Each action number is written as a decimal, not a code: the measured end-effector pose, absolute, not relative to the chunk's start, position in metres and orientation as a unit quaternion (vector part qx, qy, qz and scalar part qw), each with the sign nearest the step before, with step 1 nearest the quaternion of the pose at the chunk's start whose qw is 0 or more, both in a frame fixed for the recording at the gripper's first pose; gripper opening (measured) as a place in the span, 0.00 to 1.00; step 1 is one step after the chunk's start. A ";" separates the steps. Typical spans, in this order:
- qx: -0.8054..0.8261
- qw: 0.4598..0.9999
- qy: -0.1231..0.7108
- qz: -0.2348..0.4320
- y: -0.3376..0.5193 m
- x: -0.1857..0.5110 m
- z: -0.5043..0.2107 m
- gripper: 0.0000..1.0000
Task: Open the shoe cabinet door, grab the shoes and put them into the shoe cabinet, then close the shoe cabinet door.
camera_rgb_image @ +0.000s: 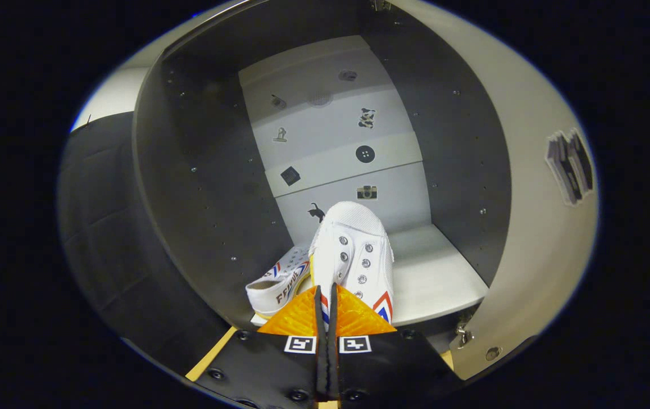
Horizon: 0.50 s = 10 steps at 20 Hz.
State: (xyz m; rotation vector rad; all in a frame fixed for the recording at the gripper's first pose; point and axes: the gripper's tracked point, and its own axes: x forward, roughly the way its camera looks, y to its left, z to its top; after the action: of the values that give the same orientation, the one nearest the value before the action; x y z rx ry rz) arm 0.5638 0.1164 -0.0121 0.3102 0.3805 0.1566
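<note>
Claw [325,295] is gripping the upright shoe [353,255] by its heel end, fingers nearly together and pinching the rim between them. That shoe is sitting on the shelf [444,278] inside the cabinet [200,187], long axis running straight away from the claw, toe pointing at the back panel [330,147]. Second shoe [279,281] is lying on its side just left of it, touching or nearly so, also on the shelf. Count: two shoes, one shelf in use, one door [535,227] hanging open to the right. Reading it as both shoes in; next is letting go, backing straight out along the shoe's axis, then swinging over to the door on the right.
</note>
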 end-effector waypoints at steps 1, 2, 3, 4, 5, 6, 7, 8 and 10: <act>0.150 0.968 0.188 0.069 0.116 0.577 -0.012 0.01; 0.141 0.969 0.192 0.064 0.115 0.589 -0.013 0.01; 0.136 0.971 0.190 0.055 0.114 0.600 -0.013 0.01; 0.129 0.972 0.192 0.048 0.113 0.610 -0.014 0.01; 0.122 0.972 0.195 0.042 0.114 0.619 -0.018 0.01; 0.118 0.973 0.195 0.035 0.114 0.629 -0.020 0.01; 0.114 0.973 0.200 0.032 0.117 0.637 -0.024 0.01; 0.108 0.973 0.203 0.027 0.117 0.644 -0.028 0.01; 0.101 0.971 0.216 0.018 0.121 0.658 -0.040 0.01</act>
State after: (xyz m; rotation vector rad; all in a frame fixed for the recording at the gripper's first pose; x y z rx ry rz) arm 0.6578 0.1205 -0.0397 0.2049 0.4360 0.0368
